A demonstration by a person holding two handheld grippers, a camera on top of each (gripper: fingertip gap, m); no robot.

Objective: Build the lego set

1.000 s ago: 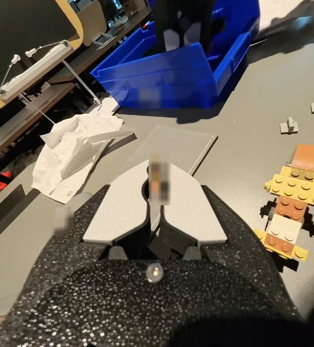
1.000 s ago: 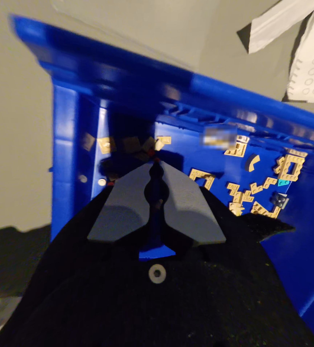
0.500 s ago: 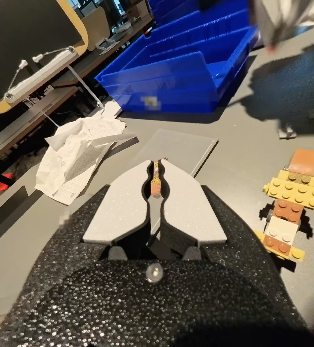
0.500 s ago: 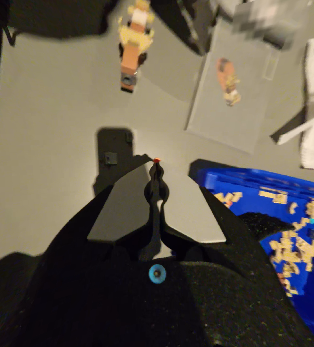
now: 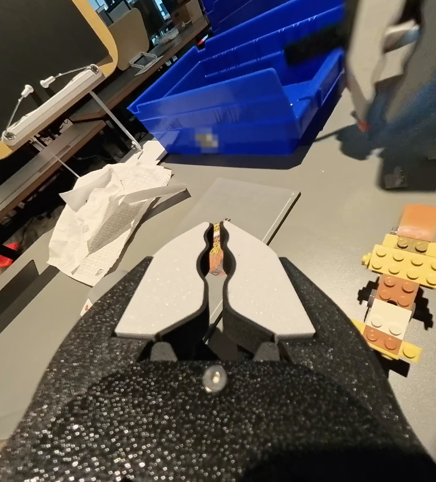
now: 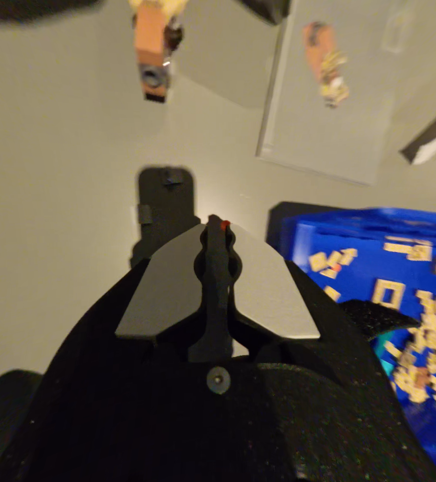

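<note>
On the grey table the half-built lego model lies right of the nearly closed, empty left gripper, while the right gripper pinches a tiny red piece (blurred) left of the blue bin.

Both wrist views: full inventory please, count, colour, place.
Partly built yellow, brown and white lego model: one, on the grey table, right of the left hand-held gripper.
Grey instruction sheet with a printed model picture: one, flat on the table, ahead of the left gripper.
Crumpled white paper bags: a pile, count unclear, left of the sheet.
Blue plastic bin: several at the far table edge; the nearest holds loose tan pieces.
Small dark grey pieces: two, in shadow on the table.
Tiny red piece: one, pinched at the right gripper's tip.
Left hand-held gripper: nearly shut, empty.
Right hand-held gripper: shut.
</note>
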